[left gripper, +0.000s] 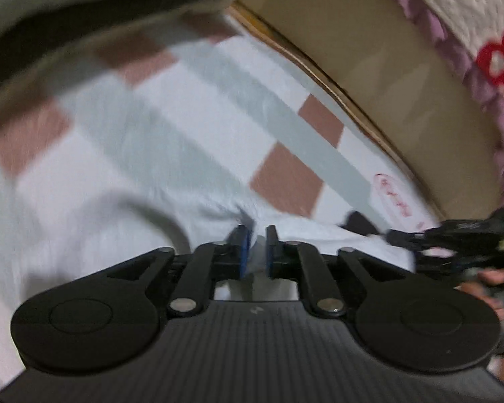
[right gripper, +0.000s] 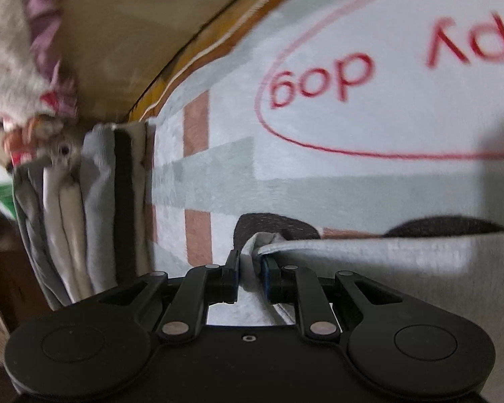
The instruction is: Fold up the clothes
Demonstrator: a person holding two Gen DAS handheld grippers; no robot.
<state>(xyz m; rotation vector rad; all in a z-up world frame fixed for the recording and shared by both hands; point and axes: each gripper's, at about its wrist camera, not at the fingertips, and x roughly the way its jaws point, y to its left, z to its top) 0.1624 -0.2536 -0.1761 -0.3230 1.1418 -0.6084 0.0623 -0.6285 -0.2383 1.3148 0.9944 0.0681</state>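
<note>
Step in hand: laying fold of grey garment (right gripper: 403, 262) onto checked blanket (left gripper: 184, 127) with red lettering, on bed.
Right hand-held gripper (right gripper: 250, 268): jaws near closed, pinching garment's hemmed corner, cloth visibly between pads.
Left hand-held gripper (left gripper: 257, 245): narrow gap, pale cloth behind and between jaws; contact unclear through blur, likely letting go.
Folded clothes stack (right gripper: 84, 218) stands at left.
Next: lower corner flat, release, smooth fold.

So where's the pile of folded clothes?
In the right wrist view, the pile of folded clothes stands at the left, beside the checked blanket, left of the right gripper.
</note>
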